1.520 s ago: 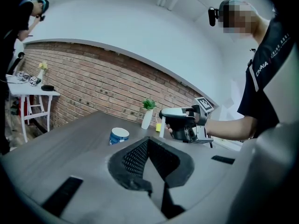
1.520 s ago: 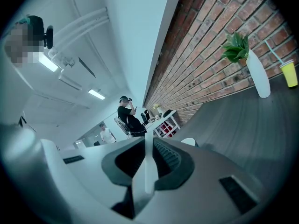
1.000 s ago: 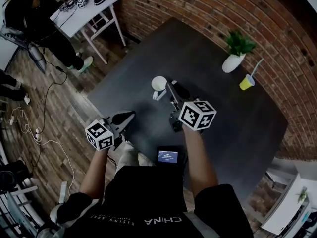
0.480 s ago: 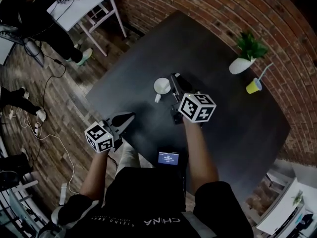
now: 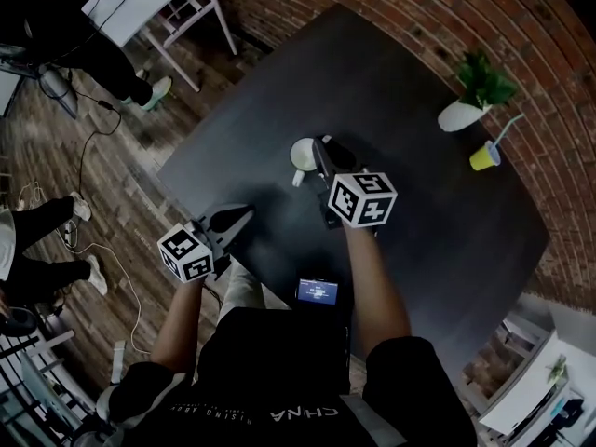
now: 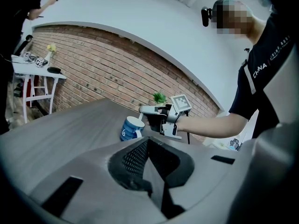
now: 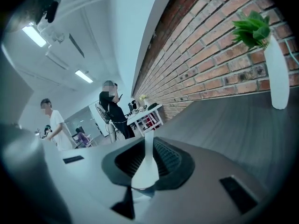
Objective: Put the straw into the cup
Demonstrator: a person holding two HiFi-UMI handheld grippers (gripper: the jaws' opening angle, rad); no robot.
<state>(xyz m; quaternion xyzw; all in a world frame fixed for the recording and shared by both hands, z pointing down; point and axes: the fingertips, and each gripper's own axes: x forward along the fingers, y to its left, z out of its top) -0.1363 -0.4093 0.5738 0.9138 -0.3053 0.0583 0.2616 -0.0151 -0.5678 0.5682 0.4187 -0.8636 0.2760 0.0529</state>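
A blue mug (image 6: 130, 128) with a white inside (image 5: 303, 153) stands on the dark table (image 5: 419, 240). My right gripper (image 5: 319, 148) hovers just right of the mug's rim, and in the left gripper view its jaws (image 6: 145, 110) reach over the mug. It is shut on a white straw (image 7: 145, 164), which runs up between the pads (image 7: 166, 155). My left gripper (image 5: 242, 217) is at the table's near left edge, aimed at the mug, with its jaws (image 6: 147, 146) together and nothing in them.
A plant in a white vase (image 5: 463, 112) and a yellow cup with a straw (image 5: 485, 156) stand at the table's far right by the brick wall. A small screen device (image 5: 317, 292) lies at the near edge. People and a white desk (image 5: 154, 7) are off to the left.
My right gripper has sunk a little and drawn closer beside the mug, still gripping the straw. The left gripper has dropped slightly. A person's legs have come into view at the left.
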